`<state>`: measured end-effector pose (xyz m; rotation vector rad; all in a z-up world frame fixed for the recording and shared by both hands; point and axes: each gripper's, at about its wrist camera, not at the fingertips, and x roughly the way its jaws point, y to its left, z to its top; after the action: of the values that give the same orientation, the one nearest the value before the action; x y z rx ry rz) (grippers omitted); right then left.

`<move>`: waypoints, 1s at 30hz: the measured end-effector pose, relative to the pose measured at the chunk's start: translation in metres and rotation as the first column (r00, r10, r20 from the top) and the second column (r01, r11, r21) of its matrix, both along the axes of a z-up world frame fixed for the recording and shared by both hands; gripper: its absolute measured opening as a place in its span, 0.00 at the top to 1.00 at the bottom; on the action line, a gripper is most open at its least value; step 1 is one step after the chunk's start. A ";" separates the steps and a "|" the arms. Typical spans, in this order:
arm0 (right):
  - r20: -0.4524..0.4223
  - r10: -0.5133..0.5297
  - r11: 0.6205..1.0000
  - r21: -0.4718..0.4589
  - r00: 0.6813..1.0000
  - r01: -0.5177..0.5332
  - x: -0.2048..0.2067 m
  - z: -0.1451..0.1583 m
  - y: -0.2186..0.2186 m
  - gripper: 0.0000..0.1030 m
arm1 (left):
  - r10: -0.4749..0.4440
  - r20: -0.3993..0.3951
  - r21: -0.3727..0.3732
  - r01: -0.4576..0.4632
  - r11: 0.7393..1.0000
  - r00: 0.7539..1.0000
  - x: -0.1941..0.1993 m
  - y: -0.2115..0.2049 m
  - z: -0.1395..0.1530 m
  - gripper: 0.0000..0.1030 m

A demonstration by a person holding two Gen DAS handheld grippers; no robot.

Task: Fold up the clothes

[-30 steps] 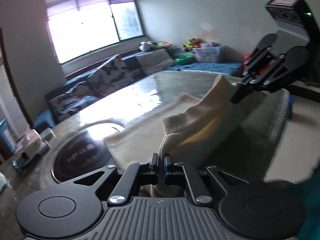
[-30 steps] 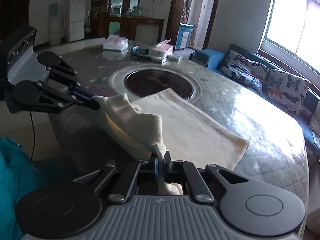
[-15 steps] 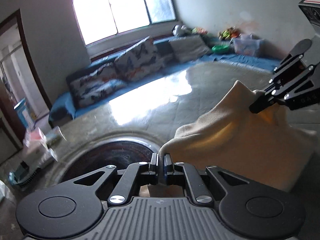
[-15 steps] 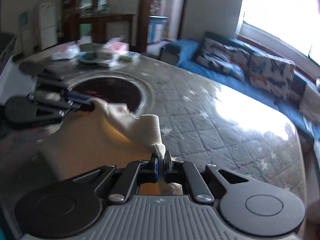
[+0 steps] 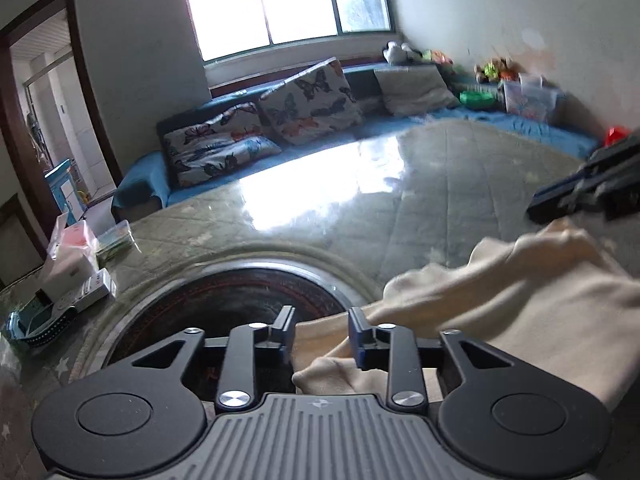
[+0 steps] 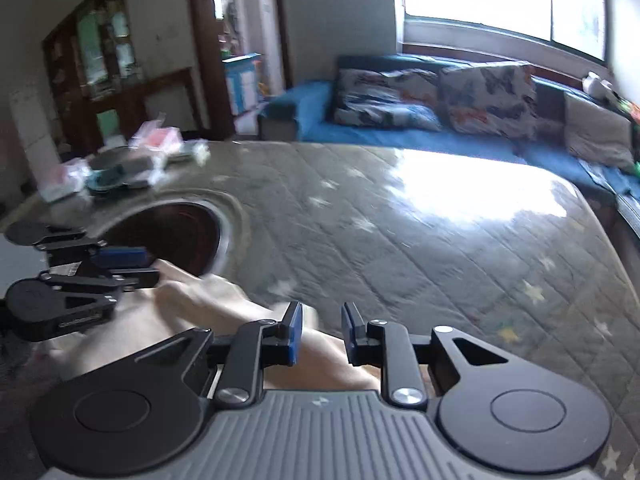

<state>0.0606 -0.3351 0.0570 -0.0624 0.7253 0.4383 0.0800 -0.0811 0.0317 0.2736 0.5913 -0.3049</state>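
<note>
The cream cloth (image 5: 520, 304) lies bunched on the table (image 5: 400, 200) beside the dark inset (image 5: 224, 304), its length running from left gripper (image 5: 320, 334) to right gripper (image 6: 320, 330); both jaws wide, holding nothing

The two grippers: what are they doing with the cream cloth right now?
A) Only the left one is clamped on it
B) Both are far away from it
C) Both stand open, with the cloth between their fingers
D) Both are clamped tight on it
C: the left gripper and right gripper each show a clear gap between their blue-padded fingers, with the cloth lying in that gap, unpinched.
</note>
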 end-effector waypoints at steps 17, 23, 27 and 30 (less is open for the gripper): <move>-0.010 0.003 0.999 -0.050 1.000 -0.004 0.026 -0.042 0.051 0.79 | -0.043 -0.043 -0.049 0.040 0.998 0.998 -0.043 0.006 -0.014 0.53; -0.011 0.000 0.999 -0.053 1.000 0.000 0.019 -0.041 0.051 0.79 | -0.050 -0.095 -0.106 0.040 0.994 0.994 -0.049 0.013 -0.013 0.55; -0.012 0.005 0.999 -0.053 1.000 -0.005 0.006 -0.041 0.049 0.79 | -0.086 -0.102 -0.116 0.074 0.991 0.991 -0.069 0.013 -0.013 0.55; -0.019 0.009 0.999 -0.051 1.000 -0.010 -0.007 -0.040 0.046 0.79 | -0.119 -0.105 -0.123 0.105 0.987 0.987 -0.086 0.011 -0.013 0.55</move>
<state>0.0540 -0.2893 0.0173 -0.1102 0.7550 0.4293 -0.0060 -0.0700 0.0190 0.1771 0.6677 -0.4646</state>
